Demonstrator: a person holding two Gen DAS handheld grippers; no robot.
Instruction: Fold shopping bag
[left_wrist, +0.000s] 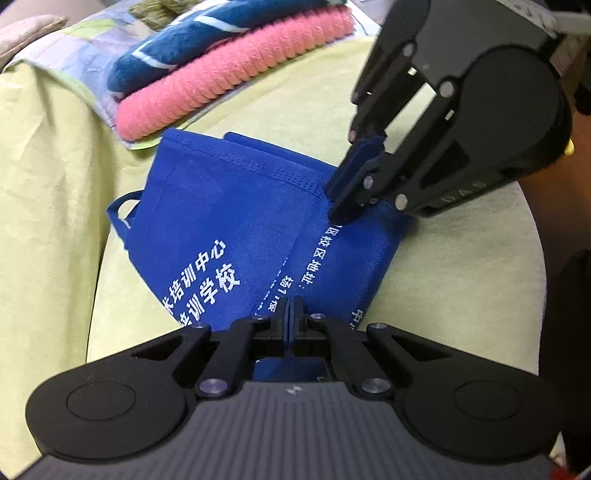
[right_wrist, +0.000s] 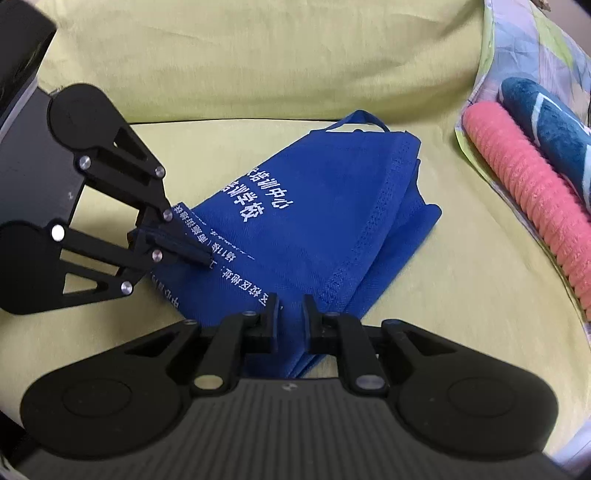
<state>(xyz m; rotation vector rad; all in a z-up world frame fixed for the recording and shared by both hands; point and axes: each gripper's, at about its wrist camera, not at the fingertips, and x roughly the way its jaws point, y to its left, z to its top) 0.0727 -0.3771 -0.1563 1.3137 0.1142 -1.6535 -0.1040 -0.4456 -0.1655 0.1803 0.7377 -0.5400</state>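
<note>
A blue non-woven shopping bag (left_wrist: 229, 225) with white Chinese print lies partly folded on a yellow-green cushion; it also shows in the right wrist view (right_wrist: 325, 221). Its handle loop (left_wrist: 122, 210) sticks out at the far end. My left gripper (left_wrist: 291, 310) is shut on the bag's near edge; in the right wrist view it (right_wrist: 201, 254) pinches the printed edge from the left. My right gripper (right_wrist: 291, 306) has its jaws slightly apart over a bag corner, with fabric between them. In the left wrist view it (left_wrist: 341, 195) comes in from the upper right at the bag's edge.
A folded pink towel (left_wrist: 229, 77) and a blue towel (left_wrist: 207, 40) lie stacked on a patterned cloth (left_wrist: 74, 48) beyond the bag; they show at the right in the right wrist view (right_wrist: 532, 199). The yellow-green cushion (right_wrist: 258, 59) rises behind as a backrest.
</note>
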